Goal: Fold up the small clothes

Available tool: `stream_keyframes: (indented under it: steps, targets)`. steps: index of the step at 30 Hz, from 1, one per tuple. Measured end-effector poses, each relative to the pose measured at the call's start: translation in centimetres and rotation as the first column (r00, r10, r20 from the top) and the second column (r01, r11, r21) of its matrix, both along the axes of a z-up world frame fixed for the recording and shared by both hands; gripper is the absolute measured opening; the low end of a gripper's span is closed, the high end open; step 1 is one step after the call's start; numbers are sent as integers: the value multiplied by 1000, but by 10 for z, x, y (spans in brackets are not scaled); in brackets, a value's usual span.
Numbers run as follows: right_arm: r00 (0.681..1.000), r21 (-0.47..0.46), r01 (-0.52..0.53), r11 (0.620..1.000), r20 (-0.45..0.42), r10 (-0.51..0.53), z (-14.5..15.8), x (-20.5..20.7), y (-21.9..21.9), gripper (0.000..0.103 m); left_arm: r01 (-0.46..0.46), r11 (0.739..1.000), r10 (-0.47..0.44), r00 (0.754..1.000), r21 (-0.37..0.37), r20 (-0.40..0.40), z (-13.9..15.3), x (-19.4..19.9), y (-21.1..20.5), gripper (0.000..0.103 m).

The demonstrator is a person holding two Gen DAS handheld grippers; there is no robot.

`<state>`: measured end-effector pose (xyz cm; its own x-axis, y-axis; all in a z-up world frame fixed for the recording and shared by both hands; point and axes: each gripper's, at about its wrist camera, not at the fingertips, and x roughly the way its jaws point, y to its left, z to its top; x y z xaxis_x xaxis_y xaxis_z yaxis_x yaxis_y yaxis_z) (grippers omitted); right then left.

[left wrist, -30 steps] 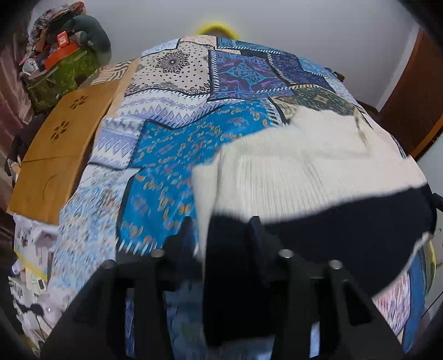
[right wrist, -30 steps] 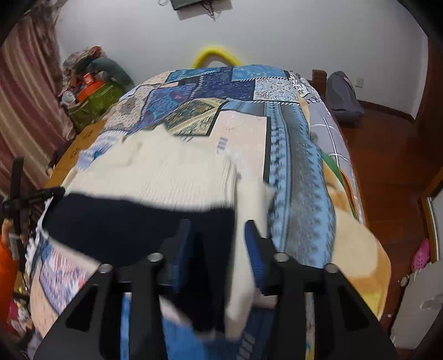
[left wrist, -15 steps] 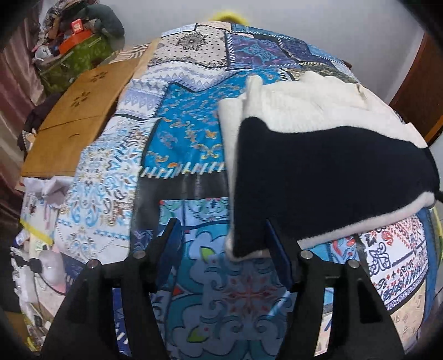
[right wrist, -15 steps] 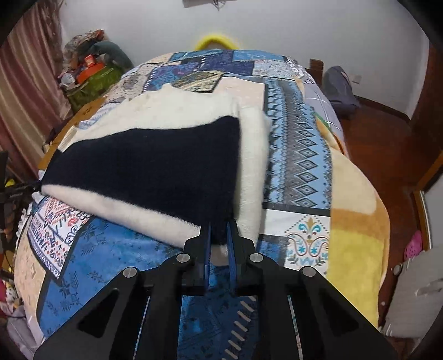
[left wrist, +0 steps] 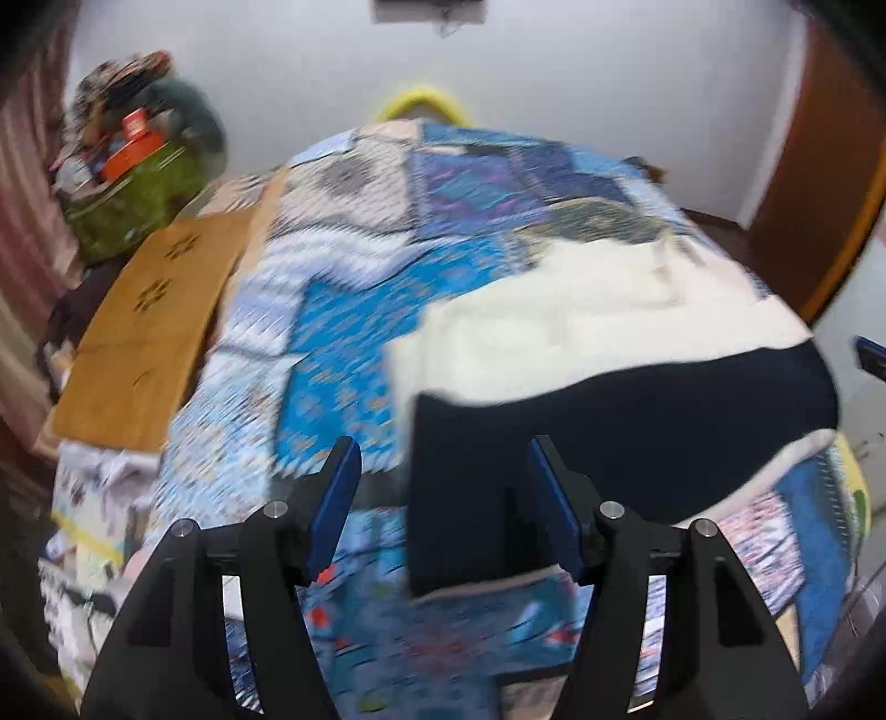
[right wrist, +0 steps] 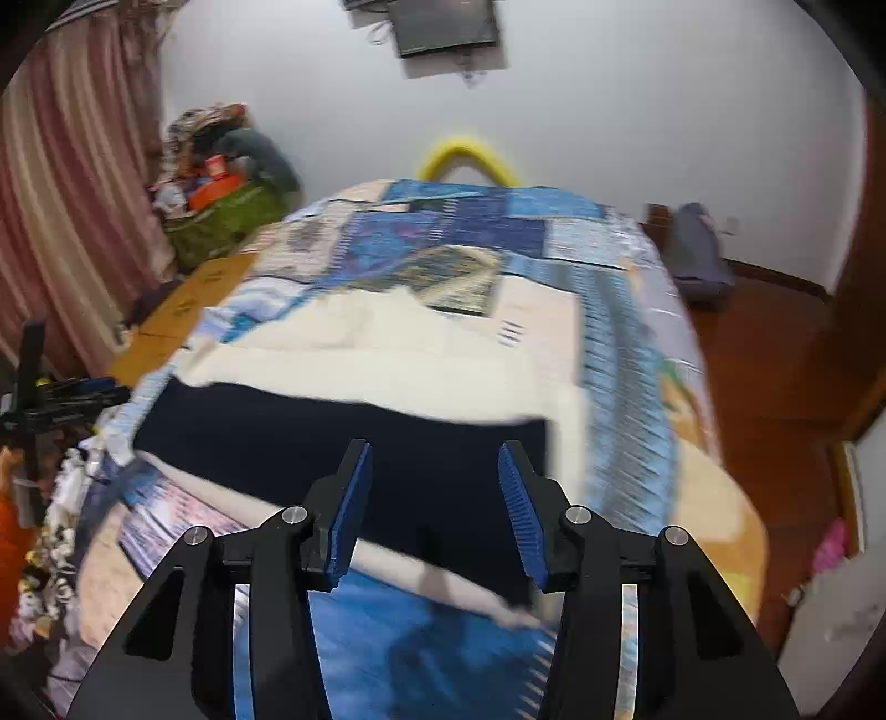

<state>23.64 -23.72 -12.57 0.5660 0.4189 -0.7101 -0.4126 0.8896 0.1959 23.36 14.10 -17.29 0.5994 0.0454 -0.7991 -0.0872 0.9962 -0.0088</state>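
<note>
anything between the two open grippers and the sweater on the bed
Nothing visible. The cream and navy sweater lies on the patchwork bedspread directly ahead of the left hand-held gripper and right hand-held gripper, both open.

Bed cover: blue patchwork quilt (left wrist: 343,354), blurred.
Left of bed: wooden board (left wrist: 149,327) with cut-out flowers.
Far left corner: green bag (right wrist: 221,221) heaped with clutter.
Headboard: yellow arch (right wrist: 468,158).
Wall: dark screen (right wrist: 443,25).
Window side: striped curtain (right wrist: 66,210).

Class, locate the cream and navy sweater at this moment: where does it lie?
The sweater lies folded on the patchwork bedspread, just ahead of both open grippers; in the left wrist view it sits toward the right.
</note>
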Motion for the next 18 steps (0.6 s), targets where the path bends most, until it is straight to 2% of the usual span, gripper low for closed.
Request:
stream_keyframes:
  steps: [4, 8, 13, 15, 18]
  targets:
    - [996, 6, -88, 996, -11, 88, -7, 10, 48, 56, 82, 996, -82, 996, -14, 17, 3, 19, -30, 62]
    - [983, 2, -180, 984, -46, 180, -22, 14, 91, 57, 133, 990, -134, 991, -55, -13, -12, 38, -52, 62]
    - [967, -45, -237, 970, -106, 232, -53, 23, 128, 57, 154, 988, -156, 985, -30, -76, -45, 53, -64, 62]
    - [964, -61, -239, 969, -138, 229, -65, 28, 131, 57, 140, 990, -141, 988, -27, -59, -52, 54, -59, 78]
    - [965, -65, -225, 972, -152, 213, -75, 30, 121, 57, 97, 995, -99, 994, -36, -44, -55, 53, -42, 80]
